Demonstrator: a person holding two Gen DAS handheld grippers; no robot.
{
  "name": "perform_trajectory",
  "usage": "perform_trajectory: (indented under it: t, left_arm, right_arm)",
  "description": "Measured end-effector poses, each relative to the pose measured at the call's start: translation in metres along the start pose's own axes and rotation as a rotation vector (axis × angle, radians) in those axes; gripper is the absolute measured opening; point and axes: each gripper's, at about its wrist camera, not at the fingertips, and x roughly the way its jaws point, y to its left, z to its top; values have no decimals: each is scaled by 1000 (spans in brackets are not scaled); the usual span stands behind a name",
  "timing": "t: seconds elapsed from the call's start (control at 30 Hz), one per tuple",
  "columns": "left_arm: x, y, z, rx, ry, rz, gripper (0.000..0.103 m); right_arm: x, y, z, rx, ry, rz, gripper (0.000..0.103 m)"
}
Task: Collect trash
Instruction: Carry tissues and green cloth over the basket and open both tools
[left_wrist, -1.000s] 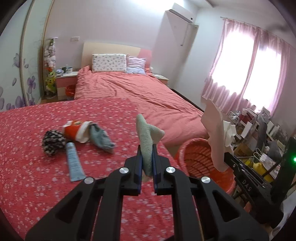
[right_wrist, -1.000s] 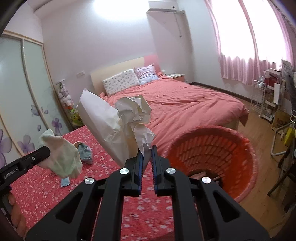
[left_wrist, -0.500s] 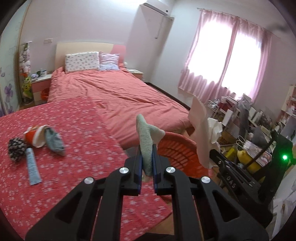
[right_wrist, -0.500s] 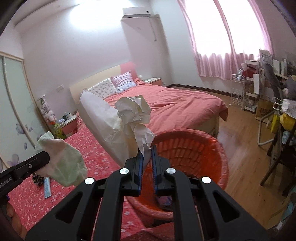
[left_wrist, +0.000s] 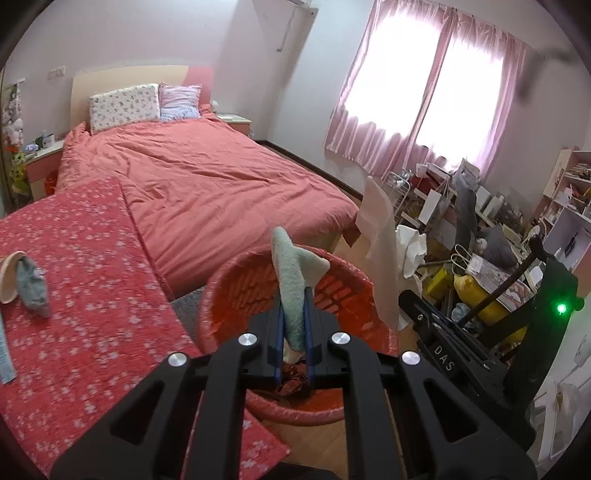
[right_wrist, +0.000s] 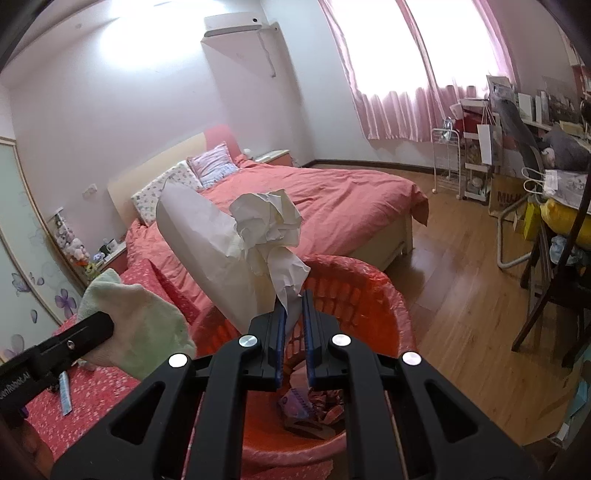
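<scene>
Both grippers have moved from the red flowered cover to above the round orange plastic basket (left_wrist: 229, 284), left gripper (left_wrist: 293, 332) jaws clamping a pale green cloth (left_wrist: 291, 273), right gripper (right_wrist: 293, 328) jaws clamping crumpled white paper (right_wrist: 266, 221), neither dropped yet, while a grey-blue cloth (left_wrist: 35, 291) and a light blue tube (right_wrist: 64, 393) remain.

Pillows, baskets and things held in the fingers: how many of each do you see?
Pillows: 2 (floral, striped)
Baskets: 1 (orange)
Held things: 2 (green cloth, crumpled paper)
Total: 5
</scene>
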Motion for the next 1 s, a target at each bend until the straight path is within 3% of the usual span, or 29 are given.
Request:
perform_trajectory:
  t: [0.07, 0.13, 0.2, 0.27, 0.37, 0.63, 0.9, 1.0]
  left_arm:
    - [15, 0, -2, -2, 27, 3, 11]
    - [28, 5, -4, -9, 54, 19, 21]
    - [37, 11, -8, -9, 70, 52, 35]
    - [41, 17, -12, -8, 80, 80, 35]
    - [41, 31, -14, -13, 85, 117, 37]
    - [11, 67, -26, 23, 42, 256, 56]
    - [-27, 118, -35, -23, 6, 393, 81]
    - [-43, 142, -41, -47, -5, 447, 85]
  right_arm:
    - [5, -4, -1, 6, 14, 2, 10]
    - [11, -8, -2, 11, 36, 13, 12]
    - [14, -10, -3, 13, 52, 9, 29]
    - [17, -11, -6, 14, 65, 14, 40]
    - [17, -10, -8, 5, 79, 5, 41]
    - [15, -3, -7, -34, 82, -12, 41]
    - [13, 24, -13, -92, 97, 10, 41]
    - [10, 38, -16, -120, 98, 24, 47]
